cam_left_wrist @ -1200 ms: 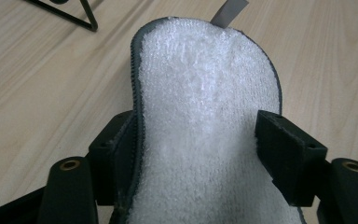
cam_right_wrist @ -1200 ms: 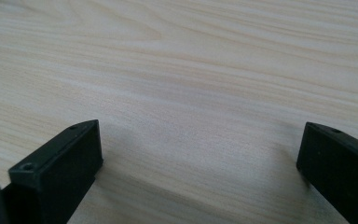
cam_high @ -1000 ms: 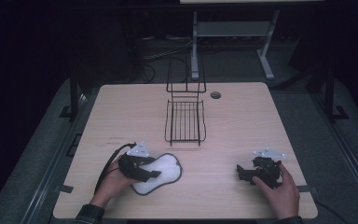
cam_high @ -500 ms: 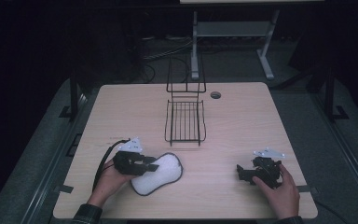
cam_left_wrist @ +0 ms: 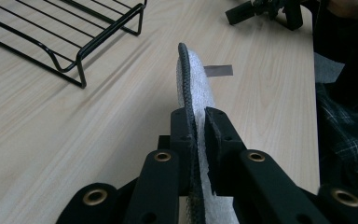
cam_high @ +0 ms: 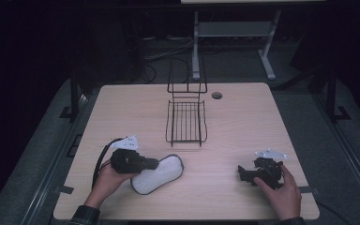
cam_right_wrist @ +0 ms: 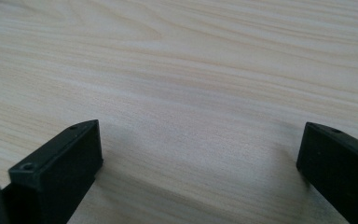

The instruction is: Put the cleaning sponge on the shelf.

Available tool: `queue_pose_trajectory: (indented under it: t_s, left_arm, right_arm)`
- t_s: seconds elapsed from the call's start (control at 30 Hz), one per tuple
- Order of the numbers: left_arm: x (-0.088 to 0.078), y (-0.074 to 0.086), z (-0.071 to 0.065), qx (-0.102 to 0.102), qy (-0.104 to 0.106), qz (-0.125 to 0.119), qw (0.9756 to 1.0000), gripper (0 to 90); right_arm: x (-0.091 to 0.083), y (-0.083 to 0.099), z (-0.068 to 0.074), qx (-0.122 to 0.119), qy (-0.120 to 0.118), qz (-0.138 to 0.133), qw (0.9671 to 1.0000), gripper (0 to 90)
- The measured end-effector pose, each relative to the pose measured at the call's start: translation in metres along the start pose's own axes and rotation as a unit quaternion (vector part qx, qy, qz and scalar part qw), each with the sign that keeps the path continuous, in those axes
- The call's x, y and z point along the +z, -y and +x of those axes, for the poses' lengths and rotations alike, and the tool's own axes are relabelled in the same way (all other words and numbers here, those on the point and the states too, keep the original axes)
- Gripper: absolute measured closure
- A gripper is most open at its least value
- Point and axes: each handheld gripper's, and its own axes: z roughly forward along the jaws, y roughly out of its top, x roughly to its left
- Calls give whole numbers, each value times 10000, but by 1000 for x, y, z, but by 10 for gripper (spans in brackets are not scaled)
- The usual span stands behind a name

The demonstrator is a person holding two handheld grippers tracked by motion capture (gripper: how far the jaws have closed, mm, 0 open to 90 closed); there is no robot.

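A white padded insole-shaped pad with a dark rim (cam_high: 158, 174) lies near the table's front left, one end lifted. My left gripper (cam_high: 151, 164) is shut on that end; its jaws have just been closing. In the left gripper view the pad (cam_left_wrist: 197, 77) stands on edge between the two black jaws, which pinch it at the left gripper (cam_left_wrist: 198, 126). My right gripper (cam_high: 242, 174) rests in a hand at the front right. In the right gripper view its fingers (cam_right_wrist: 67, 161) stand wide apart over bare wood, so the right gripper (cam_right_wrist: 200, 144) is open.
A black wire rack (cam_high: 185, 121) with an upright back stands at the table's middle (cam_left_wrist: 65, 37). A round grommet hole (cam_high: 216, 95) lies behind it. A strip of grey tape (cam_left_wrist: 218, 70) is stuck to the wood. The wooden table (cam_high: 243, 122) ends at the front.
The left gripper has closed on the pad's near end and lifted it slightly, tilting the pad. The right hand and its gripper have stayed still.
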Motion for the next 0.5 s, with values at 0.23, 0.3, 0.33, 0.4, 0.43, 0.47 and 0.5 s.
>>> queue_pose_trajectory:
  t_s: [0.23, 0.3, 0.33, 0.4, 0.43, 0.47, 0.5]
  left_arm:
    - [-2, -1, -2, -113, -158, -103, 9998, 825]
    - [-3, -1, -1, -193, -208, -130, 9995, 824]
    - [-4, -1, -1, -248, -214, -158, 9993, 825]
    - [-6, -1, 0, -295, -190, -220, 9991, 828]
    - [-7, -1, 0, -292, -164, -245, 9991, 829]
    - [-8, -2, 0, -297, -155, -262, 9991, 829]
    - [-9, -2, 0, -298, -162, -274, 9990, 829]
  right_arm:
    - [0, 0, 0, 2, -1, 0, 10000, 0]
    - [0, 0, 0, 1, -1, 0, 10000, 0]
    - [0, 0, 0, 1, -1, 1, 10000, 0]
    - [0, 0, 0, 0, 0, 1, 10000, 0]
    - [0, 0, 0, -3, 1, 1, 10000, 0]
    - [0, 0, 0, -2, 0, 2, 10000, 0]
    - [0, 0, 0, -3, 0, 2, 10000, 0]
